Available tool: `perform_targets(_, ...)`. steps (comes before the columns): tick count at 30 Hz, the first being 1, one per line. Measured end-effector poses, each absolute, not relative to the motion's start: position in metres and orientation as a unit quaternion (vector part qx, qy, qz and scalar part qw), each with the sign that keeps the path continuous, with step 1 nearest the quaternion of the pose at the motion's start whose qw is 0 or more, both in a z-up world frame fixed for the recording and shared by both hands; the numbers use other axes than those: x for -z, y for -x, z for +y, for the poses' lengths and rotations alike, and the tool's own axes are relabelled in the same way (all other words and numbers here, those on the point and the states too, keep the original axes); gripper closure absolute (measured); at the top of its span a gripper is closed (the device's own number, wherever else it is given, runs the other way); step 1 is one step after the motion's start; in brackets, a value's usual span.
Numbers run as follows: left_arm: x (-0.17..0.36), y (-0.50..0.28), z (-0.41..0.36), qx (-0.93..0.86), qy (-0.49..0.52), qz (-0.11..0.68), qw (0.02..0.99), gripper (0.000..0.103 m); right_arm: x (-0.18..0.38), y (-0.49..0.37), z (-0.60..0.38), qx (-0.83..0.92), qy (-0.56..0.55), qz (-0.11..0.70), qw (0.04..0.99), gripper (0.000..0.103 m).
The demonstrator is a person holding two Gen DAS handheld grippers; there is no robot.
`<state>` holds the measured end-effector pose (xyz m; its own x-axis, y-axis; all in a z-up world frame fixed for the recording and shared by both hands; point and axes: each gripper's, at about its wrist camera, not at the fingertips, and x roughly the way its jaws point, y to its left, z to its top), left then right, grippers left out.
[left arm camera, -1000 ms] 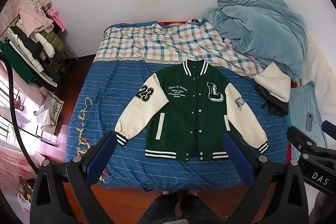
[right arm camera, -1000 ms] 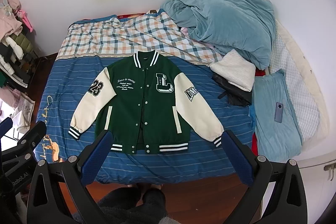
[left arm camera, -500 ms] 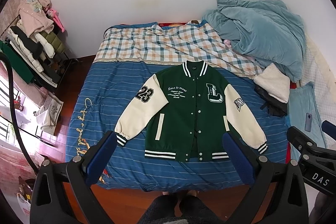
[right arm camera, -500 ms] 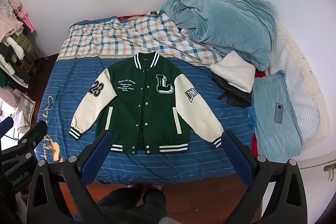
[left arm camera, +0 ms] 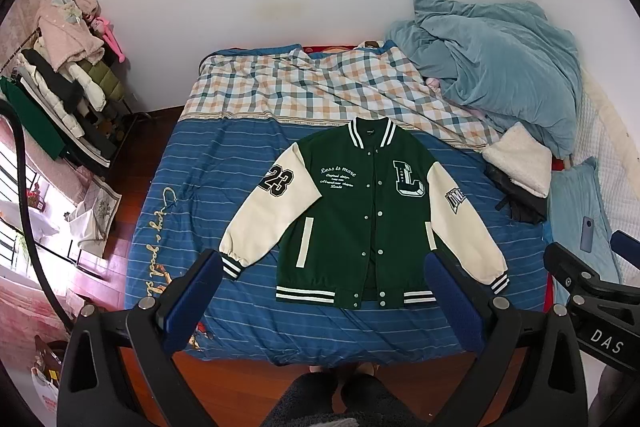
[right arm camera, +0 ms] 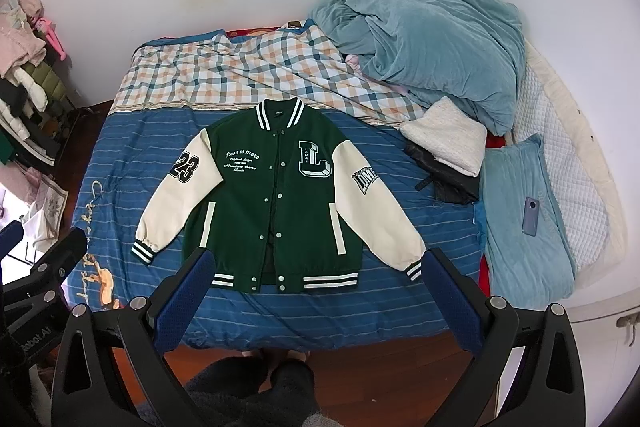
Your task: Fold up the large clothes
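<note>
A green varsity jacket (left arm camera: 352,215) (right arm camera: 276,203) with cream sleeves lies flat and face up on the blue striped bedsheet (left arm camera: 200,195), sleeves spread, collar toward the wall. My left gripper (left arm camera: 320,287) hangs open high above the foot of the bed, nothing between its blue pads. My right gripper (right arm camera: 316,287) is likewise open and empty, above the jacket's hem. Each gripper shows at the edge of the other's view.
A checked cover (left arm camera: 320,87) lies beyond the jacket. A heaped blue duvet (right arm camera: 432,39), a white folded cloth (right arm camera: 448,139), a dark garment (right arm camera: 452,183) and a phone (right arm camera: 531,210) sit at right. A clothes rack (left arm camera: 60,79) stands left. A person's legs (left arm camera: 332,399) are below.
Both views have crept slightly toward the bed; the jacket sits marginally lower and nearer the fingers. Nothing has been grasped or moved.
</note>
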<state>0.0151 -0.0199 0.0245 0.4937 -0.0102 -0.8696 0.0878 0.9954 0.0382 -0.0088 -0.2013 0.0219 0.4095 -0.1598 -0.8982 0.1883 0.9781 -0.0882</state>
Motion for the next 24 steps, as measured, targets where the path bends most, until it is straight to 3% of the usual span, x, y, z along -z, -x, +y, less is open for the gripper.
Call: perform_targets(24,-0.028,-0.005,-0.016,0.031,-0.032,0.500,0.865,0.000,-0.029,0.009,-0.204,0.103,-0.012,0.532,0.840,0.000)
